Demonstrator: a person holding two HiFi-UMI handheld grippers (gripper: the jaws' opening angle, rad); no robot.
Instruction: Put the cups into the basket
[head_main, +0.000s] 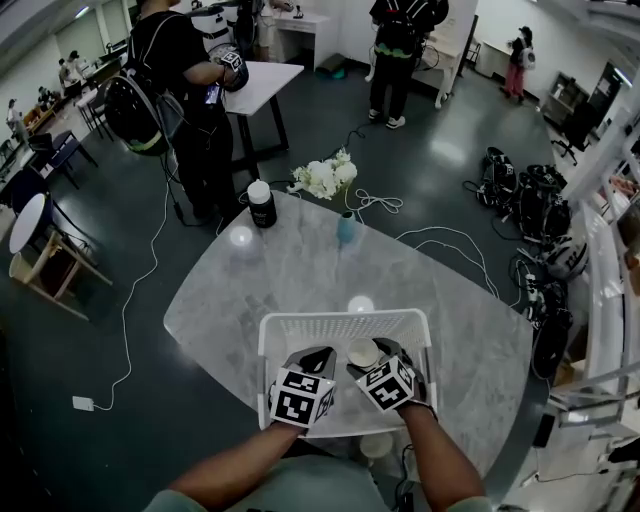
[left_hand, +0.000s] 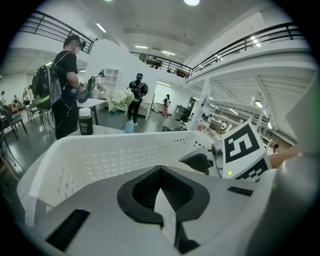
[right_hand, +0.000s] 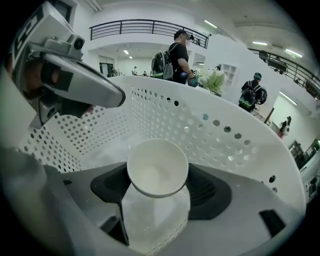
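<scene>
**A:** Start from the head view. How does everything sit against the basket (head_main: 268, 340)?

**B:** It stands on the marble table (head_main: 230, 300). Both tools reach in over its near wall. The left gripper (head_main: 312, 357) is in the basket's left half and the right gripper (head_main: 372, 358) in its right half. The held cup (head_main: 361, 351) is inside the basket, near the middle.

**A:** And outside the basket?

**B:** A second cup (head_main: 360, 303) stands just beyond the far wall. A third cup (head_main: 241, 236) is well beyond the far left corner. A black jar (head_main: 261, 205), a blue bottle (head_main: 346, 228) and white flowers (head_main: 325, 177) are farther off past the far wall.

**A:** What about the left gripper view?

**B:** Its jaws are together at the tips, with nothing between them. The basket's perforated far wall curves across just ahead. The right gripper's marker cube is to the right, inside the basket.

**A:** And the right gripper view?

**B:** Its pads are clamped on the sides of the held cup, whose open mouth faces the camera. The cup is between the basket's walls and above its floor. I cannot tell whether it touches the floor. The left gripper juts in at the upper left, also inside the basket.
</scene>
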